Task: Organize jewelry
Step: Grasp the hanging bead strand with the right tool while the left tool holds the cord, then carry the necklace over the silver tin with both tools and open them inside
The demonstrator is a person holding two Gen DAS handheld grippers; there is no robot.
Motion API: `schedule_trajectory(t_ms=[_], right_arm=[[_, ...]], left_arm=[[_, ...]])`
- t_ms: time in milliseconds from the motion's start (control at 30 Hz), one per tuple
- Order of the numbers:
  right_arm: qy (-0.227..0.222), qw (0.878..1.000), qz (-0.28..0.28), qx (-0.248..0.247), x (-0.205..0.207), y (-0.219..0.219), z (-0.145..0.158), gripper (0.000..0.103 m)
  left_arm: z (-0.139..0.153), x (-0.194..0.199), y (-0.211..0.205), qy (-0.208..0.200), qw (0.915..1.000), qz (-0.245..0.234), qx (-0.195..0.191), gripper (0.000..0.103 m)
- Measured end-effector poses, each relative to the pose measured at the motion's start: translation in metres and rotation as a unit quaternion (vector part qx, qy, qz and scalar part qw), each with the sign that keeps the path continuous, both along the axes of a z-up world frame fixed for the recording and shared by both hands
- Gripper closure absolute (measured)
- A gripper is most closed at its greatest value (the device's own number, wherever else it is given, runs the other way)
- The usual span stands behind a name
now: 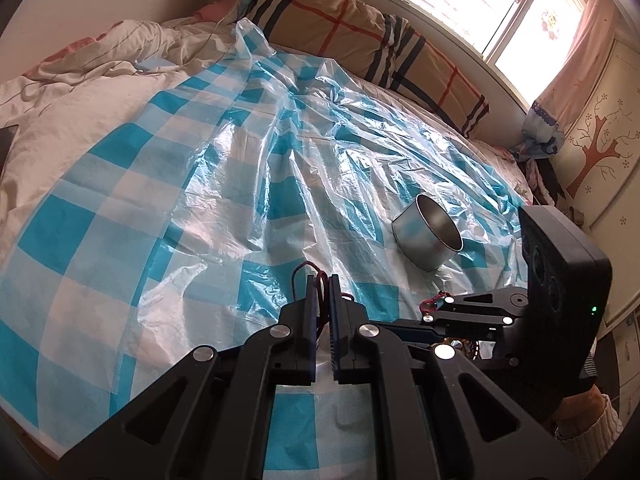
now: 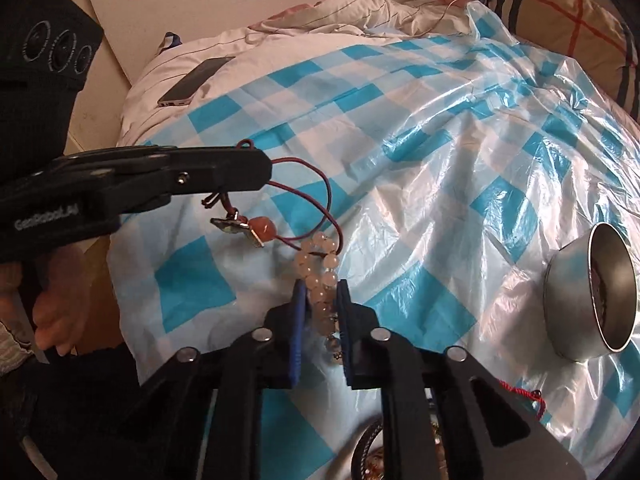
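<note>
Snag risk: while my left gripper [image 2: 256, 176] pinches the cord necklace [image 2: 316, 188], it loops through the bead bracelet [image 2: 320, 276].
Right gripper [image 2: 321, 300]: jaws clamp the bracelet; I fear pulling apart strains both at frame centre.

My left tool [image 1: 322, 280] is matte black plastic, its angular linkage arms pinned with round silver rivets and its two fingers faced with dark blue pads [image 1: 335, 320]. My right tool [image 2: 321, 292] is built the same. Each carries a boxy black camera block [image 1: 560, 264] with round lenses and a small green light. White lettering marks one handle. I wear a pale knitted sleeve [image 1: 592, 420].
</note>
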State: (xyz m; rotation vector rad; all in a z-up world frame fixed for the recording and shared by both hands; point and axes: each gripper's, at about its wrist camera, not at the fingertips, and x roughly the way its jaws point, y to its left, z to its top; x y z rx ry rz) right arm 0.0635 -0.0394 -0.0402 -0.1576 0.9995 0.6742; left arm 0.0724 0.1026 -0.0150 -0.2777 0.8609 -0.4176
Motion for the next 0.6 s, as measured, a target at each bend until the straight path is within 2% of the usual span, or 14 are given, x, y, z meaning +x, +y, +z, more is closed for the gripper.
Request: schedule_trajectory(t_ms=[167, 267, 333, 433, 600], right_arm=[[-0.010, 0.995, -0.056, 0.081, -0.035, -0.032, 0.019, 0.094], [-0.015, 0.984, -0.098, 0.149, -0.058, -0.057, 0.031, 0.094], [-0.023, 0.971, -0.132, 0.199, -0.071, -0.078, 0.036, 0.094], [-0.040, 0.943, -0.180, 0.278, -0.089, -0.109, 0.042, 0.094], [-0.057, 0.907, -0.234, 0.346, -0.100, -0.143, 0.045, 0.094]], left_arm=[[0.005, -0.008, -0.005, -0.004, 0.9999, -0.009, -0.005, 0.098], [0.011, -0.013, -0.013, -0.006, 0.9998, -0.019, -0.009, 0.098], [0.015, -0.017, -0.021, -0.010, 0.9994, -0.029, -0.013, 0.098], [0.024, -0.024, -0.035, -0.015, 0.9985, -0.048, -0.023, 0.098], [0.037, -0.035, -0.065, -0.025, 0.9960, -0.080, -0.029, 0.098]])
